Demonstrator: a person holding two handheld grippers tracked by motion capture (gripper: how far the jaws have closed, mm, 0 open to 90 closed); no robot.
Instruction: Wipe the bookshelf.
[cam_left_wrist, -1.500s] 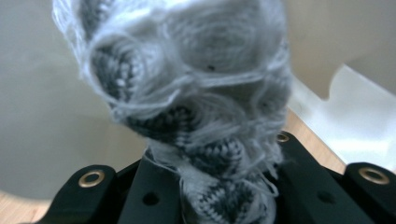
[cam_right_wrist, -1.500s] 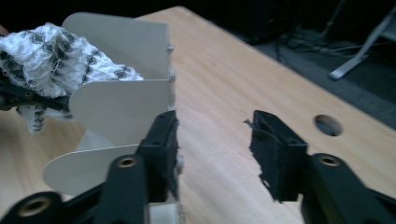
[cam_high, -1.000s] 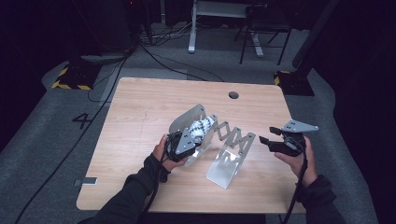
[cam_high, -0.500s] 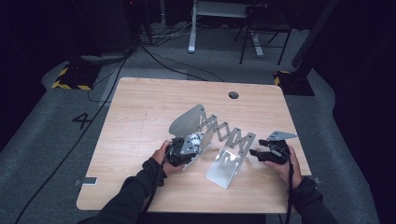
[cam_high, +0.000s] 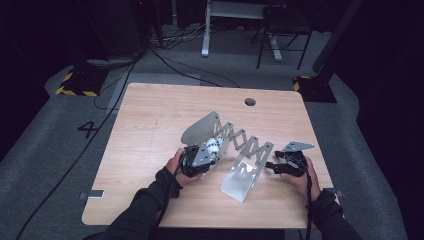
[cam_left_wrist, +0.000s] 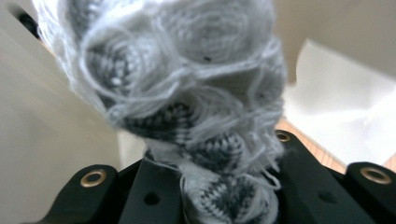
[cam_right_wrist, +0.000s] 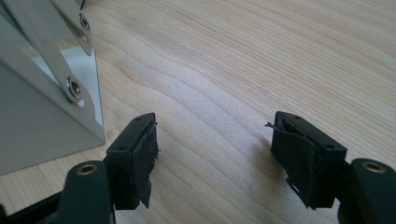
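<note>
A folding metal rack (cam_high: 246, 146) with scissor links and a plate at each end stands on the wooden table (cam_high: 150, 115). My left gripper (cam_high: 211, 151) is shut on a grey and white knitted bundle (cam_high: 216, 144) between the rack's plates, close to the far-left plate (cam_high: 199, 129). From the left gripper view the knitted bundle (cam_left_wrist: 187, 79) rises out of the clamped jaws (cam_left_wrist: 210, 168). My right gripper (cam_high: 271, 165) sits low at the table, just right of the near plate (cam_high: 241, 179). Its jaws (cam_right_wrist: 215, 154) have just been opening and hold nothing; the plate (cam_right_wrist: 37, 116) is to their left.
A round cable hole (cam_high: 250, 102) is in the table's far edge. Beyond the table stand a desk frame (cam_high: 235, 30) and a chair (cam_high: 280, 35) on grey floor, with cables (cam_high: 165, 60) trailing across it. Bare wood lies left of the rack and in front of it.
My right hand has come down from above the table to its surface beside the rack's near plate. The left hand with the knitted bundle has barely shifted.
</note>
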